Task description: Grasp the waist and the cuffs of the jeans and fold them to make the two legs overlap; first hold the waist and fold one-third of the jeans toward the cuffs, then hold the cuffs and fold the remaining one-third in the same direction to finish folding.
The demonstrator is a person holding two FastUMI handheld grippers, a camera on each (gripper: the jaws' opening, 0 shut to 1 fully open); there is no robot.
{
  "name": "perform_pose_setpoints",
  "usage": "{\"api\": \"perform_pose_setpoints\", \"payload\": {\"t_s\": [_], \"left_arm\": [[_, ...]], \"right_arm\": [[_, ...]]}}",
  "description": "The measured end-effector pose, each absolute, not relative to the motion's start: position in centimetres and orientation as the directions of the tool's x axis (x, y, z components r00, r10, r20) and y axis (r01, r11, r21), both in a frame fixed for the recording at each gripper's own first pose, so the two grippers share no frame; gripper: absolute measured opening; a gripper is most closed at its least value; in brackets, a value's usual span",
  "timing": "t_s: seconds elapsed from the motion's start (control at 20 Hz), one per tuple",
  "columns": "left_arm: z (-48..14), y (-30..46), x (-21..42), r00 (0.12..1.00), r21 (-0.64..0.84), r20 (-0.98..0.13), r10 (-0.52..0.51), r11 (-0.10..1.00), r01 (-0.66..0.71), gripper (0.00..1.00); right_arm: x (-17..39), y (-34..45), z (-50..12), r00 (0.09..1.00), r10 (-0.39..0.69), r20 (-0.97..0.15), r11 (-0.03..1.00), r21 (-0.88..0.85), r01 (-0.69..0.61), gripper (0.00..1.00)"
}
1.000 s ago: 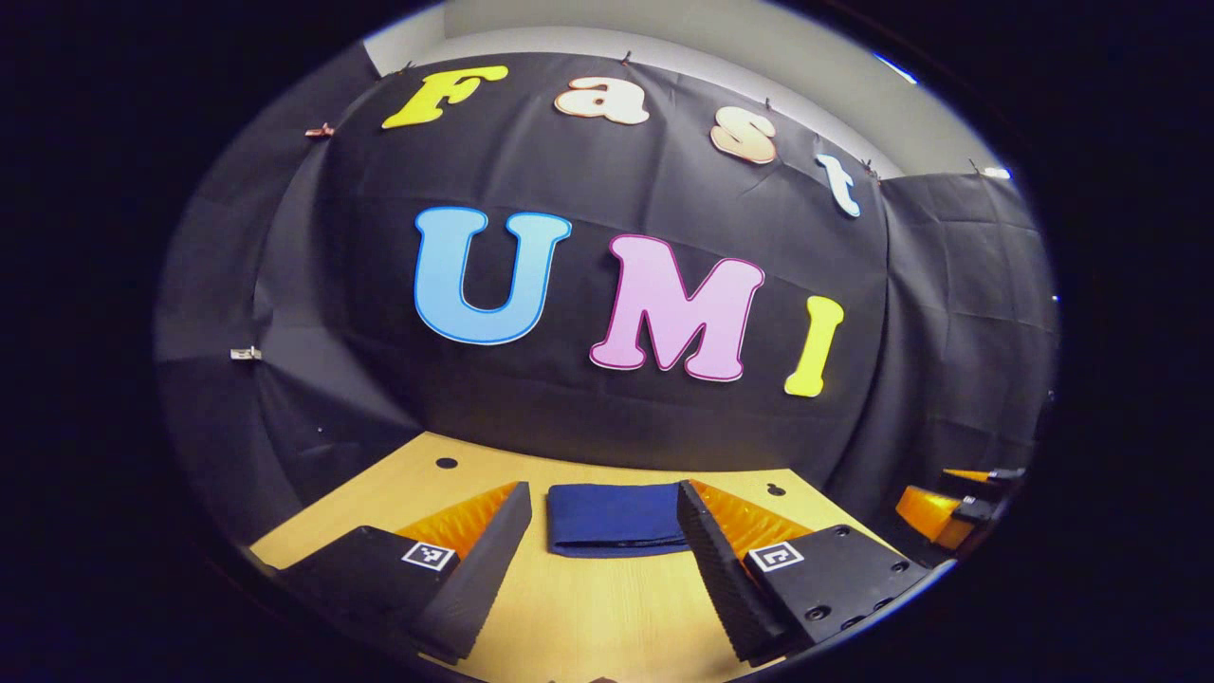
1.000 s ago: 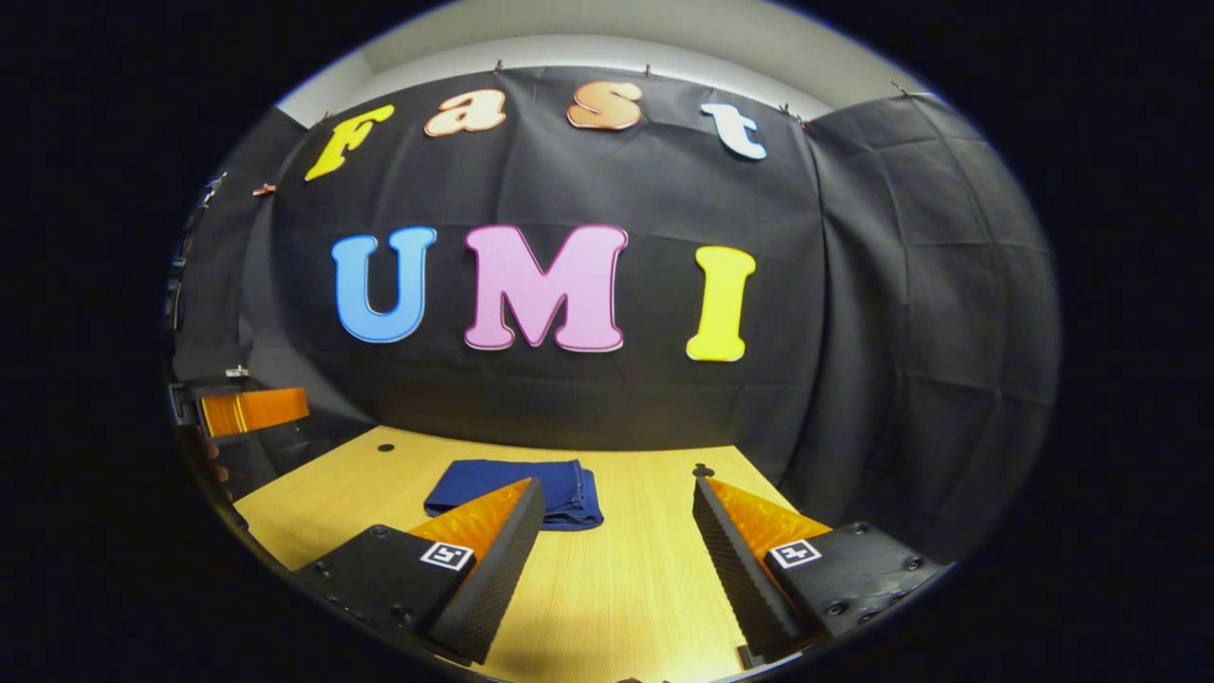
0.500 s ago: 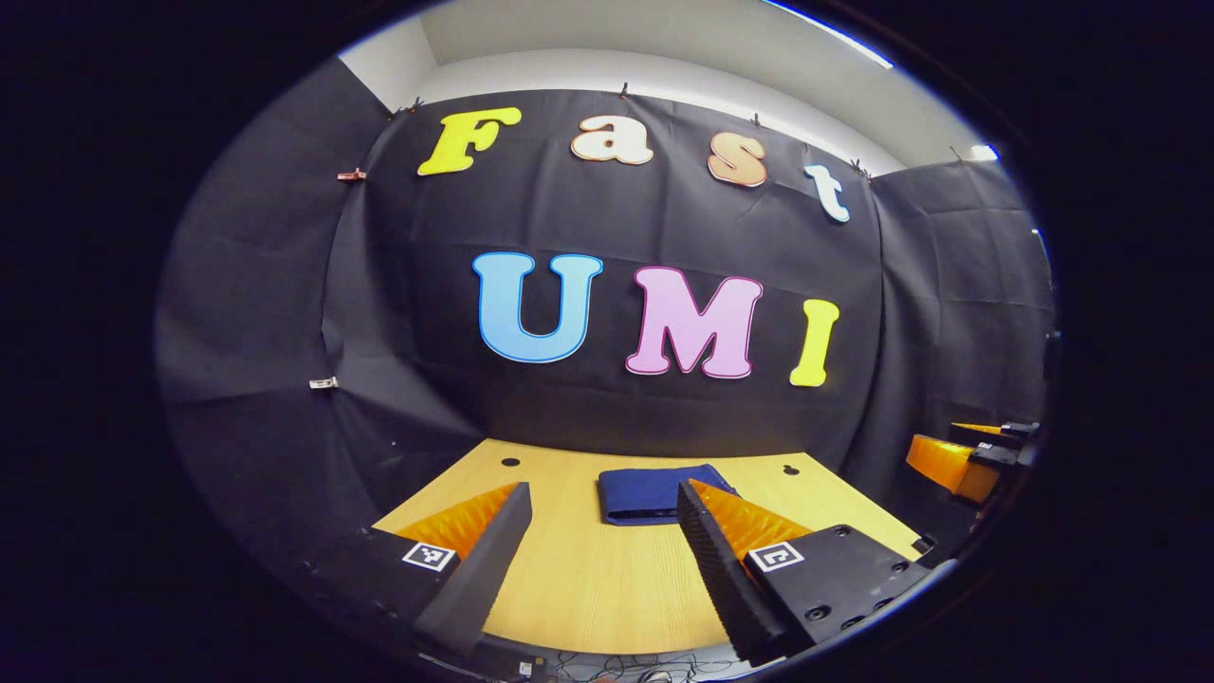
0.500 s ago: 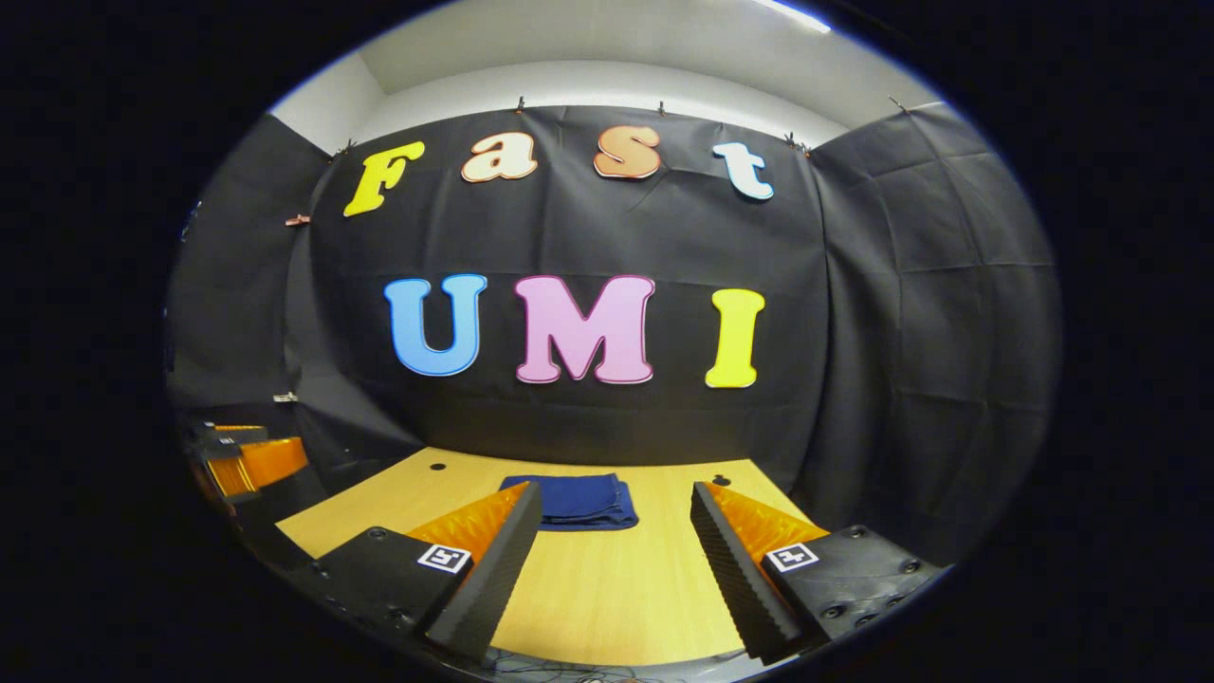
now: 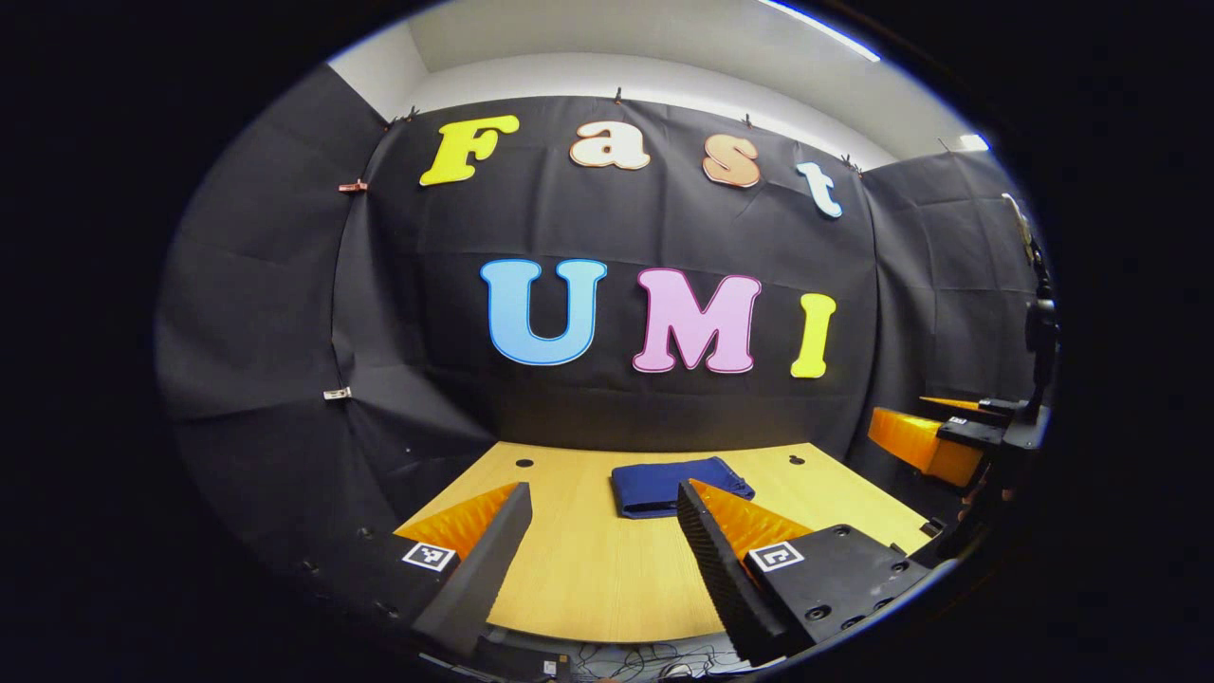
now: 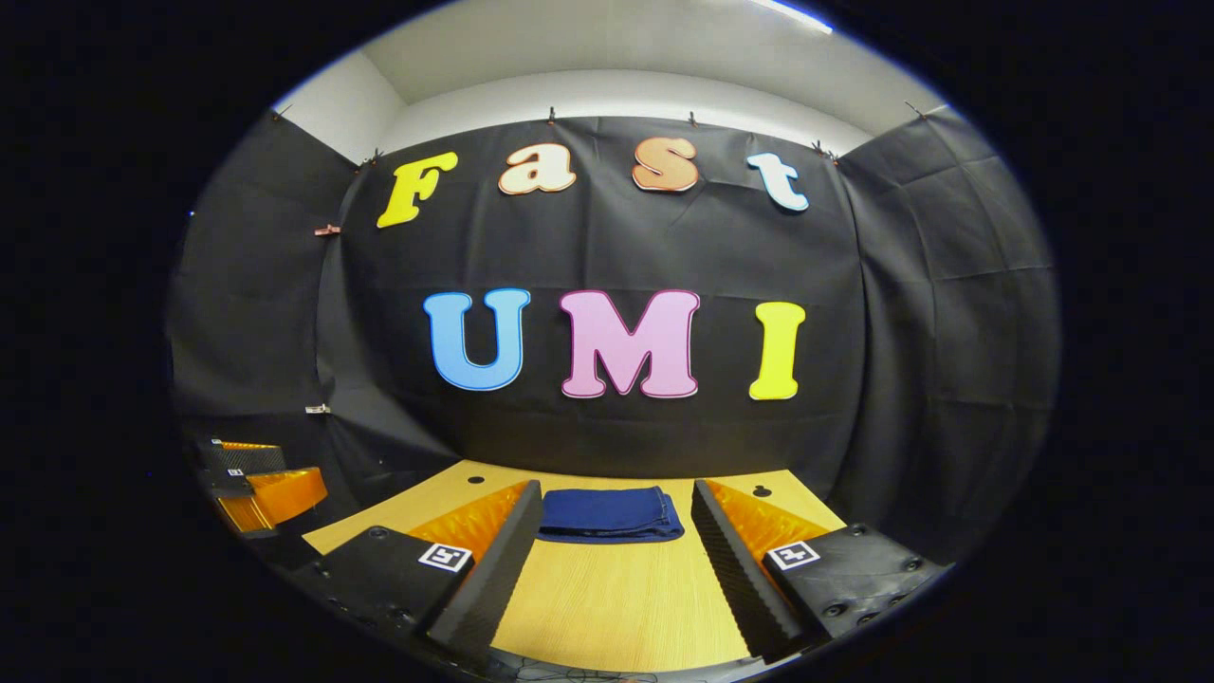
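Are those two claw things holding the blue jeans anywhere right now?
No. The left gripper and right gripper are open, holding nothing; the folded jeans lie alone on the table.

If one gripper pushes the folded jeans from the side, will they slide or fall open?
The folded jeans lie flat, so probably slide on the smooth wooden table. Being soft cloth, the upper layers may shift or bunch.

No readable text or labels
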State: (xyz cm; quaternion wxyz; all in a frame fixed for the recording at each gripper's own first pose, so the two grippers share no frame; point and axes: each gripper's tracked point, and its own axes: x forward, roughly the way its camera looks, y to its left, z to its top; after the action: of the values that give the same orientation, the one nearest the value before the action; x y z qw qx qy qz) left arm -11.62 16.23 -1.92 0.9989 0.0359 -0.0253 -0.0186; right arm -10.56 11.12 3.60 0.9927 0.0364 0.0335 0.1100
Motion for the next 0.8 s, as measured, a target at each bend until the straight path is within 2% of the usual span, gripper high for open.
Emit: {"api": "perform_pose_setpoints", "payload": {"t_s": [0.35,0.65,0.7,0.8], "left_arm": [[-1.2,15.9,-11.2,0.993,0.071,0.075,-0.086,0.994,0.081,0.96],[-1.3,14.3,-8.8,0.985,0.092,0.036,-0.167,0.982,0.164,0.96],[-1.2,14.0,-8.4,0.984,0.097,0.031,-0.175,0.98,0.171,0.92],[-1.4,13.4,-7.5,0.983,0.104,0.026,-0.184,0.978,0.18,0.96]], "right_arm": [[-10.8,11.7,4.6,0.977,0.21,-0.047,0.978,0.034,-0.208,0.96],[-12.2,11.0,5.3,0.983,0.182,-0.035,0.983,0.017,-0.181,0.96],[-12.3,10.6,5.2,0.984,0.174,-0.039,0.985,0.017,-0.173,0.96],[-12.1,9.6,4.8,0.986,0.155,-0.058,0.988,0.005,-0.155,0.96]]}}
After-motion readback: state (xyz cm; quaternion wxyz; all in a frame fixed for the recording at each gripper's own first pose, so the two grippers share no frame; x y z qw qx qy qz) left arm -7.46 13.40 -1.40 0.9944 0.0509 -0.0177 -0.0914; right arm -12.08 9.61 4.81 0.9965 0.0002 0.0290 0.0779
